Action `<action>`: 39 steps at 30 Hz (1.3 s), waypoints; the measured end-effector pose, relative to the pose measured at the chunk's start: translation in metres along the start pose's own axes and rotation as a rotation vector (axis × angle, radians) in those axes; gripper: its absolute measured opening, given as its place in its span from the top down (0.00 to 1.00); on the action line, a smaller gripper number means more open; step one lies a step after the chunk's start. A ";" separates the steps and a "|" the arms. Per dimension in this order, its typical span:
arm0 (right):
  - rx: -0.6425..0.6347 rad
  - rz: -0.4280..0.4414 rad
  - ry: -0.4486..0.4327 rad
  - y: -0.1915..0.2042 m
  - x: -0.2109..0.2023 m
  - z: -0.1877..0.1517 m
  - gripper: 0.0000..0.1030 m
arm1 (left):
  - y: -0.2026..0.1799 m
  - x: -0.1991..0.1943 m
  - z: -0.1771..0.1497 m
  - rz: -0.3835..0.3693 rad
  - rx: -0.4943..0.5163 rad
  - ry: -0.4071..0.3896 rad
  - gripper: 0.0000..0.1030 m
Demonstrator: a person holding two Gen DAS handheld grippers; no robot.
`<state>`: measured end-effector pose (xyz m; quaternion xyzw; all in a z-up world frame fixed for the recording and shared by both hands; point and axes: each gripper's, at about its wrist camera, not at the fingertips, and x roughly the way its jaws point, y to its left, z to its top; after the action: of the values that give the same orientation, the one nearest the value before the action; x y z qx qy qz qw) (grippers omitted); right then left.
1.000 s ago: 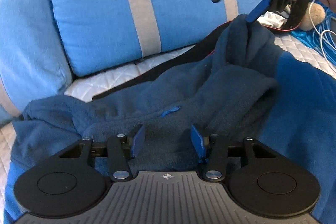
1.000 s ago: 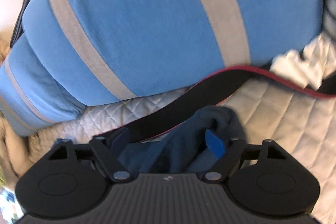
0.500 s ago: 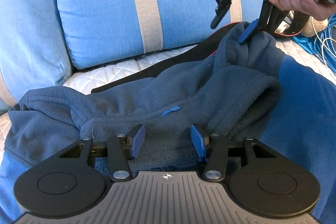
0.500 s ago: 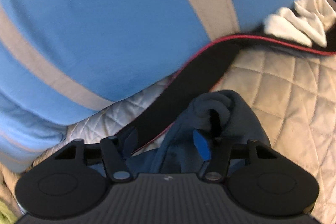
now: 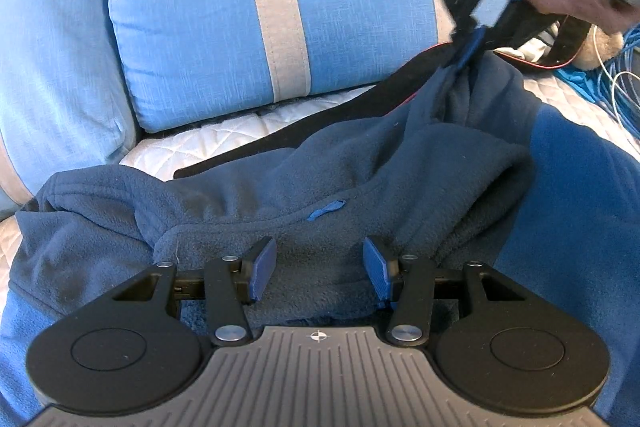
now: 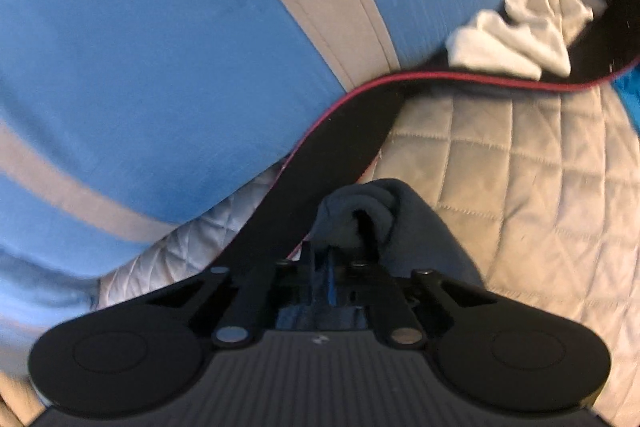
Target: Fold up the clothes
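Note:
A dark blue fleece jacket [image 5: 360, 163] with brighter blue panels lies crumpled on a white quilted cover. My left gripper [image 5: 320, 269] is open, its blue pads resting low over the fleece near a small blue loop [image 5: 326, 209]. My right gripper [image 5: 466, 53] shows at the upper right of the left wrist view, held by a hand, shut on a bunched edge of the jacket. In the right wrist view the right gripper [image 6: 332, 279] is closed with dark fleece [image 6: 384, 211] pinched between its fingers.
Big blue cushions with grey stripes [image 5: 272, 7] stand behind the jacket. A black strap with red edging [image 6: 340, 139] crosses the quilted cover [image 6: 520, 167]. White cloth [image 6: 516, 39] and blue and white cables [image 5: 616, 79] lie at the right.
My right gripper has closed on the jacket's bunched edge; it was open around it before. It has also shifted slightly. My left gripper has stayed open over the fleece.

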<state>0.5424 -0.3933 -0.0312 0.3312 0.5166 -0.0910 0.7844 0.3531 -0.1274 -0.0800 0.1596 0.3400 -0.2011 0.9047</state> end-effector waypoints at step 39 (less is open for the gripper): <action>-0.063 0.145 -0.131 -0.038 -0.043 0.000 0.38 | 0.002 0.002 -0.001 -0.008 -0.013 0.007 0.53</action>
<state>0.5040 -0.4310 -0.0101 0.3360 0.4414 -0.0391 0.8311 0.3550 -0.1259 -0.0816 0.1530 0.3450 -0.2020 0.9037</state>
